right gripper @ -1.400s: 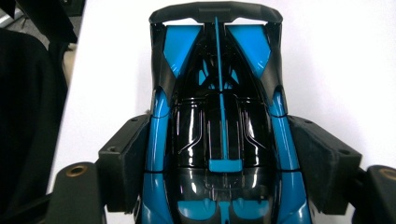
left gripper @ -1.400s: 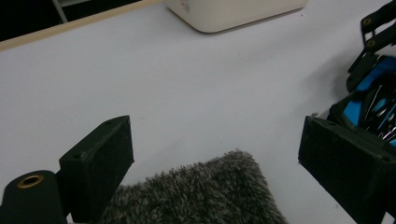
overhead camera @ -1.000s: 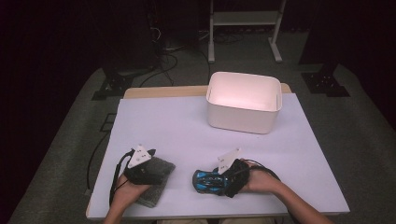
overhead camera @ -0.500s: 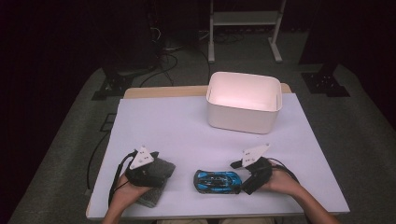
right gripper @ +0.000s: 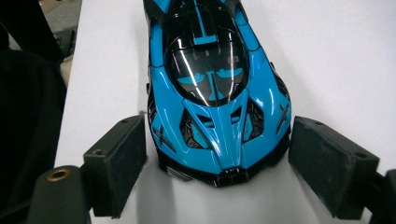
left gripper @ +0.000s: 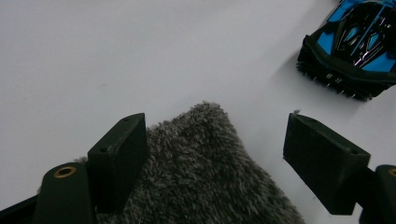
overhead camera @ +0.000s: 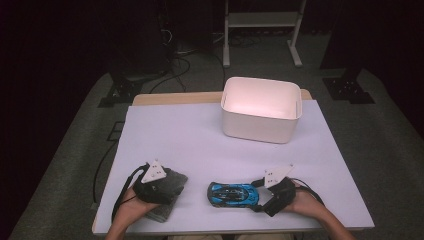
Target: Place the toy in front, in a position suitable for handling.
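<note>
The right gripper (overhead camera: 261, 198) has slid to the right since a sec ago. Back then it sat over the blue toy car (overhead camera: 233, 194); now it's at the car's right end & the whole car shows in the high view. The car looks to be in about the same spot on the white table (overhead camera: 200, 135). The left gripper (overhead camera: 165, 181) hasn't changed place, but its jaws have just been closing a bit, w/ the grey fuzzy cloth (overhead camera: 169, 192) between them.

Left gripper: jaws apart. In the left gripper view one black pad touches the side of the fuzzy cloth (left gripper: 205, 172), the other pad is off to the side w/ bare table between, so no squeeze. The cloth lies flat near the front left edge of the table, partly under the gripper.

Right gripper (right gripper: 219, 168): jaws apart too. In the right gripper view the end of the car (right gripper: 217, 88) sits between the pads. The left pad is just beside the car, the right pad very near; can't tell if they touch.

The car lies near the front edge, to the right of the cloth, not touching it. The white bin (overhead camera: 262, 110) stands at the far side of the table, well apart from both.
</note>
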